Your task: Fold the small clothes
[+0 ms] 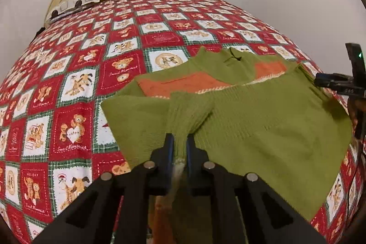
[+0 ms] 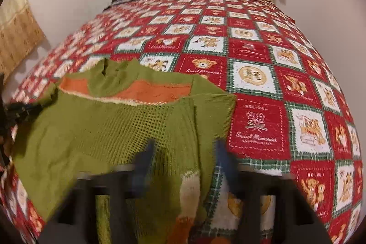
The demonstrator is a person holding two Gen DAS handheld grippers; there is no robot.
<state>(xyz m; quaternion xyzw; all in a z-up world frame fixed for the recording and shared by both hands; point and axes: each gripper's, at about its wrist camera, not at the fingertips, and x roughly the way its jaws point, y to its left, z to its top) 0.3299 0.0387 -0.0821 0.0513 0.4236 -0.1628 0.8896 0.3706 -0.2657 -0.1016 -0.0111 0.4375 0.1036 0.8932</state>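
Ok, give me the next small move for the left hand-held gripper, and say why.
Probably lift and carry the pinched green sleeve across the sweater body: the left hand-held gripper is shut on it, and the sweater lies spread on the bedspread.

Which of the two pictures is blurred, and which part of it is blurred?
Right wrist view: the right hand-held gripper is smeared by motion, so its fingers look doubled; the bedspread behind stays fairly sharp. Left wrist view: the left hand-held gripper is crisp, pinching the green sweater. Both views bend the bed with fisheye distortion.
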